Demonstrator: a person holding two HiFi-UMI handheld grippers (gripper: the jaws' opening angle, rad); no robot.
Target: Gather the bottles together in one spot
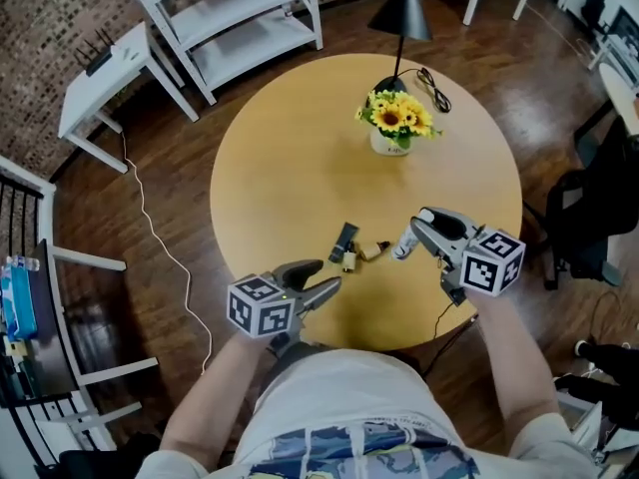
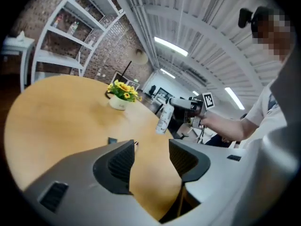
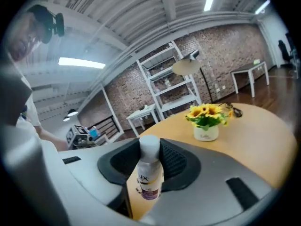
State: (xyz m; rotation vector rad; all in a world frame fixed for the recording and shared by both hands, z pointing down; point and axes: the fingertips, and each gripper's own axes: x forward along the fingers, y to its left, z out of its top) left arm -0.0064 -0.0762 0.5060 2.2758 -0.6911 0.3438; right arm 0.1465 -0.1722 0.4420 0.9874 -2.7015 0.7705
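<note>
The right gripper (image 3: 151,159) was closed on a white bottle (image 3: 150,173), which was held upright between the pads, its cap standing above them. Ahead of those jaws and to their right, a pot of sunflowers (image 3: 205,122) stood on the round wooden table (image 3: 268,135), well apart from the held bottle. White shelving (image 3: 171,86) was seen farther back, against a brick wall.

The jaws of the left gripper (image 2: 151,158) were spread wide, and only bare tabletop showed between them. Just ahead of their tips lay a cluster of small bottles (image 1: 351,251), one of them dark and oblong. In the head view this cluster was placed between the two grippers' tips, close beside the held white bottle. Beyond the sunflowers, a black lamp (image 1: 402,10) and a coiled cable (image 1: 433,89) occupied the table's far edge.
</note>
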